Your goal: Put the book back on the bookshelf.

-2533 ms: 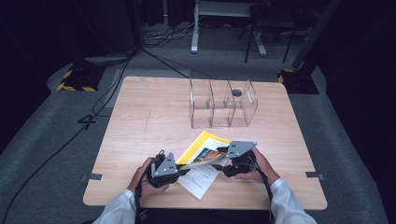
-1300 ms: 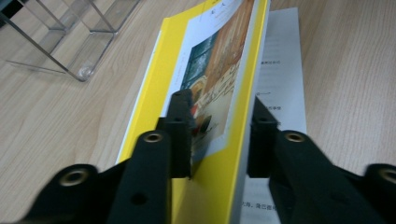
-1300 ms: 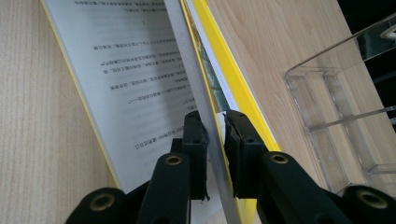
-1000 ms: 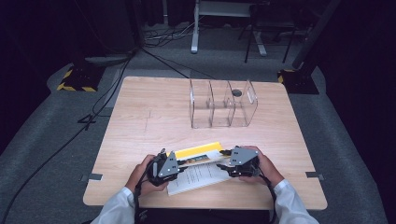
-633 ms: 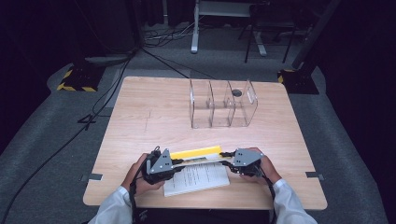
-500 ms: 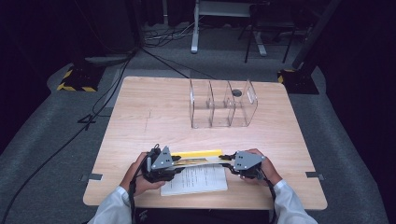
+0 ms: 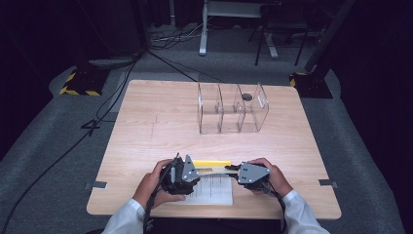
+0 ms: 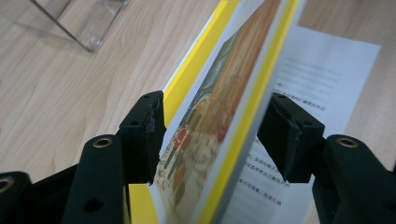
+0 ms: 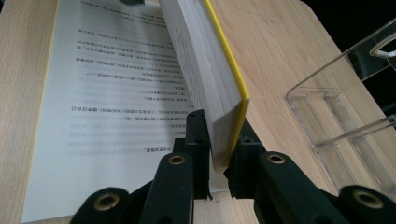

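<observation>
A yellow-covered book stands on its edge near the table's front, stretched between my two grippers. My left gripper is at its left end. In the left gripper view the book sits between the jaws, which have just been opening, and the right pad stands clear of the cover. My right gripper has just been closing. In the right gripper view its jaws clamp the book's near corner. A white printed sheet lies flat under the book.
A clear acrylic organizer with three compartments stands at the back middle of the wooden table. It also appears at the right in the right gripper view. Cables and stands are on the floor beyond.
The book, which lay slanted with its cover showing, now stands on edge parallel to the front edge. The sheet has turned square under it. My left hand has shifted a little left.
</observation>
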Demonstrator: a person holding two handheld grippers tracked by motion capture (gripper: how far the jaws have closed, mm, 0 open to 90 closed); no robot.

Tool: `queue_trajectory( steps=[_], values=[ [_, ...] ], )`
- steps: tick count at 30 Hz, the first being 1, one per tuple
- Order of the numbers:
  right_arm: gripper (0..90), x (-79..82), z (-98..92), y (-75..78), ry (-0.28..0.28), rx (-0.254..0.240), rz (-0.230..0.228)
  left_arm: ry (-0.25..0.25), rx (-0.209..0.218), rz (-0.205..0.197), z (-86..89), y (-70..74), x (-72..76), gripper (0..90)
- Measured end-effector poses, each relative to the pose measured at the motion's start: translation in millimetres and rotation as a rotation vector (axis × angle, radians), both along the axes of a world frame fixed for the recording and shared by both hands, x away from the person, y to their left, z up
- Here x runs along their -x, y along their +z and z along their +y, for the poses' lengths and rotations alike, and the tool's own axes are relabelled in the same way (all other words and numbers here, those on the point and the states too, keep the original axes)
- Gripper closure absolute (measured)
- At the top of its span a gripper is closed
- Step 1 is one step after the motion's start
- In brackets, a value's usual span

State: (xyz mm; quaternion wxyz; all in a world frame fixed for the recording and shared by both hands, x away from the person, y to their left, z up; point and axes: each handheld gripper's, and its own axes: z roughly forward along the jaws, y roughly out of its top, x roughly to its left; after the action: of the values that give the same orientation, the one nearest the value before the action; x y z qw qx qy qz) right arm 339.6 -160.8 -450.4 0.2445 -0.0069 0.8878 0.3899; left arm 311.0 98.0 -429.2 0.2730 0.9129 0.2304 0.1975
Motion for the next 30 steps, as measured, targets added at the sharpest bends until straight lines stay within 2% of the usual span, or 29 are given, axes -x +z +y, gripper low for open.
queue_trajectory(
  steps=[2,3,4,5,6,7,10,11,12,13,15,16,17,18,20,22,23,25,27,30],
  values=[
    [80.7,1.9,1.8,1.2,0.005,0.003,-0.006,0.018,-0.022,0.002,-7.2,-4.4,-0.3,43.0],
    [80.7,2.9,2.8,1.8,0.01,0.007,-0.005,0.014,-0.036,-0.004,-10.2,-6.1,-0.2,46.4],
    [80.7,2.9,2.8,1.8,0.01,0.007,-0.005,0.014,-0.036,-0.004,-10.2,-6.1,-0.2,58.0],
    [80.7,3.9,3.9,2.1,0.012,0.013,-0.004,0.014,-0.056,-0.008,-14.2,-8.4,0.1,58.0],
    [80.5,4.6,5.4,2.7,0.014,0.018,-0.005,0.019,-0.079,-0.011,-16.2,-9.0,0.7,68.2],
    [80.3,5.0,6.0,3.0,0.01,0.021,-0.006,0.03,-0.111,-0.018,-19.8,-9.5,1.4,70.1],
    [79.4,5.2,7.0,3.9,0.001,0.017,-0.008,0.032,-0.167,-0.05,-24.1,-7.8,5.4,75.1],
    [79.4,5.2,7.0,3.9,0.001,0.017,-0.008,0.032,-0.167,-0.05,-24.1,-7.8,5.4,76.8],
    [78.5,5.0,7.0,4.3,-0.003,0.008,-0.002,0.015,-0.192,-0.082,-25.5,-7.4,7.0,76.8],
    [75.4,4.2,6.3,5.0,-0.013,-0.008,0.002,0.012,-0.192,-0.089,-25.2,-7.1,7.2,78.2],
    [67.3,1.5,1.3,7.4,-0.029,-0.068,0.035,-0.004,-0.181,-0.106,-21.5,-6.2,7.1,79.2],
    [58.9,-0.5,-3.6,9.5,-0.047,-0.098,0.049,-0.009,-0.175,-0.116,-19.8,-4.7,7.1,79.7],
    [51.6,-2.7,-7.7,10.8,-0.077,-0.1,0.056,-0.01,-0.166,-0.121,-17.7,-2.9,7.3,79.9],
    [50.6,-5.5,-12.3,11.3,-0.111,-0.093,0.067,-0.018,-0.154,-0.122,-15.2,-0.5,7.1,80.3],
    [47.7,-10.2,-24.7,10.0,-0.163,-0.102,0.082,-0.02,-0.089,-0.132,-7.8,4.2,7.5,81.0],
    [45.2,-15.6,-38.8,6.1,-0.212,-0.128,0.126,-0.024,-0.039,-0.143,-1.6,8.6,7.0,81.7],
    [44.2,-19.4,-47.2,1.9,-0.235,-0.139,0.167,-0.025,-0.015,-0.143,1.4,10.9,6.5,81.9],
    [42.9,-25.6,-57.2,-7.9,-0.277,-0.123,0.221,-0.023,0.028,-0.146,5.3,14.2,5.9,82.4],
    [41.4,-29.9,-61.8,-17.2,-0.304,-0.082,0.245,-0.04,0.085,-0.153,9.1,17.0,5.3,82.6],
    [38.5,-38.4,-62.5,-28.3,-0.319,-0.092,0.307,-0.07,0.153,-0.145,10.4,20.2,5.4,82.7]
  ],
)
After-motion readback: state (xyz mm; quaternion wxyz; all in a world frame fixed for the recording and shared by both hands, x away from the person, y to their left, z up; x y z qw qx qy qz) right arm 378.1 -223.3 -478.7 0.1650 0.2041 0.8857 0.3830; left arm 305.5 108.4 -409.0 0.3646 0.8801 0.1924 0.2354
